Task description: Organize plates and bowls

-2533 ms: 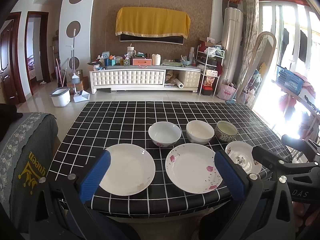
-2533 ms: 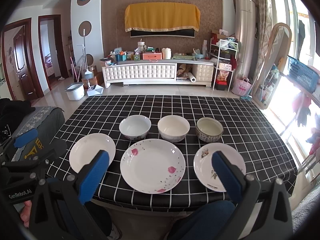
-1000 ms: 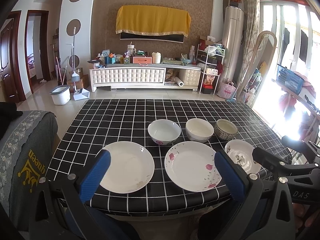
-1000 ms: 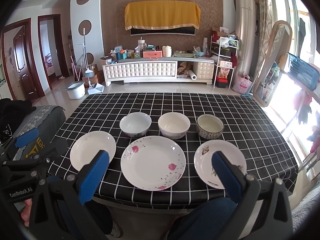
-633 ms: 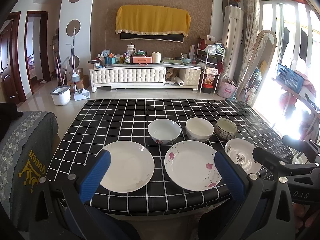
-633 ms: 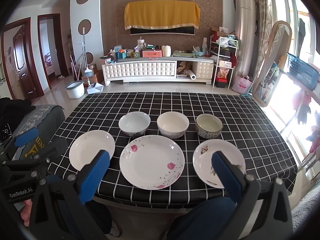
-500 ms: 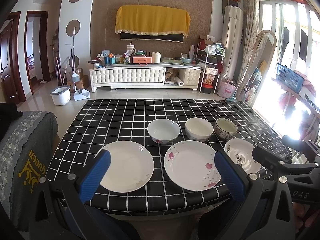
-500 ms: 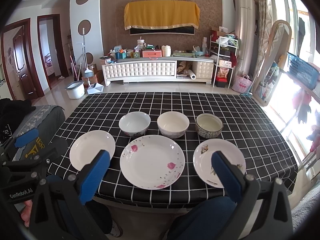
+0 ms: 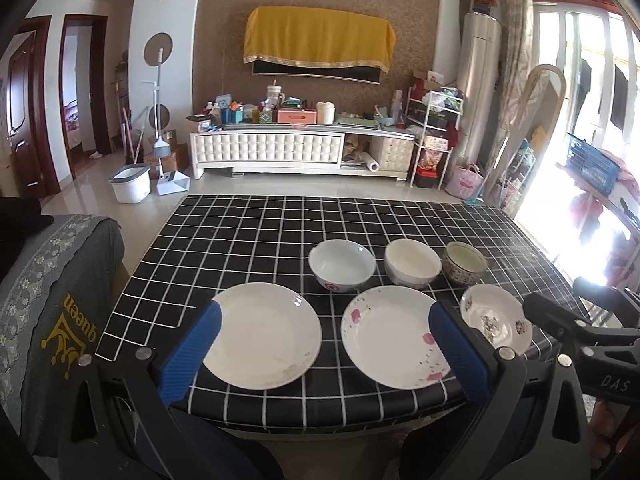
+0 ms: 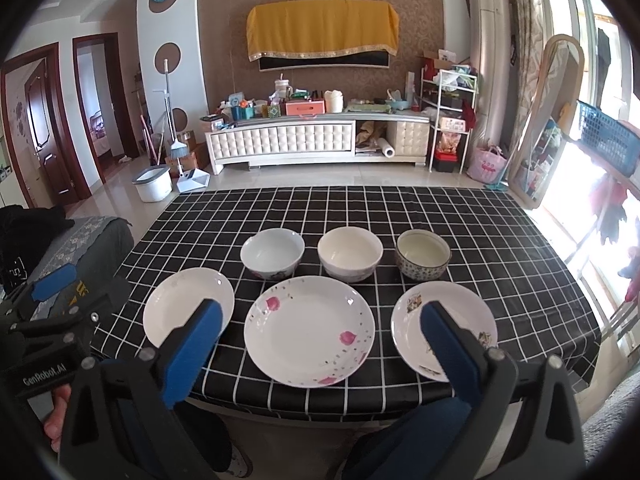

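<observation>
On a table with a black checked cloth [image 9: 256,232] stand three plates in a front row and three bowls behind them. A plain white plate [image 9: 262,336] [image 10: 186,306] is on the left, a pink-flowered plate [image 9: 394,334] [image 10: 310,328] in the middle, a small patterned plate [image 9: 496,318] [image 10: 444,328] on the right. Behind stand a white bowl [image 9: 342,266] [image 10: 273,253], a cream bowl [image 9: 412,262] [image 10: 350,253] and a patterned bowl [image 9: 466,262] [image 10: 422,254]. My left gripper [image 9: 324,352] and right gripper [image 10: 316,344] hang open before the near edge, holding nothing.
A grey sofa arm [image 9: 52,280] is left of the table. Beyond the table lie a tiled floor, a white cabinet [image 9: 280,152], a bucket [image 9: 130,184] and a shelf rack [image 9: 434,144]. A window and blue basket [image 10: 604,140] are on the right.
Both views have shifted only slightly; the dishes sit a touch higher in frame than 2.5 s ago. Nothing was taken hold of or moved on the table.
</observation>
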Motion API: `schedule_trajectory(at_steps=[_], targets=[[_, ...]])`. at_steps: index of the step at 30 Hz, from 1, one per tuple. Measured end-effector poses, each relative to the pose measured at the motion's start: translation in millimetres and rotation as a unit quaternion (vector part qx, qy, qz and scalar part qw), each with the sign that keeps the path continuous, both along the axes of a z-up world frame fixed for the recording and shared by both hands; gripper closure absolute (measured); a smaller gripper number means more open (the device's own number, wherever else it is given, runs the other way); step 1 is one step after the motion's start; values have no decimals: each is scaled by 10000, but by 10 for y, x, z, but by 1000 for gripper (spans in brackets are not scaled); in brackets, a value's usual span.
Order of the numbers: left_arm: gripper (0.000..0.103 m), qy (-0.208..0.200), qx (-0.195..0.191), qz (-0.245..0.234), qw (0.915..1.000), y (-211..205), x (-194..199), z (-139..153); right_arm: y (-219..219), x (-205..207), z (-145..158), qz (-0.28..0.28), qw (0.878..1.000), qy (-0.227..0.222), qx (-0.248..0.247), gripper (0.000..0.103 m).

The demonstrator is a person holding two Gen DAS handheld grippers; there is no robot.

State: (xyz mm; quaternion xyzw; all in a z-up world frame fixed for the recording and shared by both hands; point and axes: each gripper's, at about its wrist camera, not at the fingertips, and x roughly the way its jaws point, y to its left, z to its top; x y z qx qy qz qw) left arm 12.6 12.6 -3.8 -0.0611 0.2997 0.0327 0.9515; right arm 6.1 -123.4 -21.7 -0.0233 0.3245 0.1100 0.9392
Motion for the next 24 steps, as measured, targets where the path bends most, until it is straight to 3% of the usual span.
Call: schedule_trajectory(at_steps=[7,15,24], targets=[[0,206,-150,261,9993,295,212,-29,161,262,-44,161,9997,183,37,2],[0,401,-205,703,9965,740,468,-123,641,668,-190,546,9978,343,-179,2],[1,941,-379,1214,9874,1235,692,-491,1135,1058,-576,1112,9894,912,-198,2]])
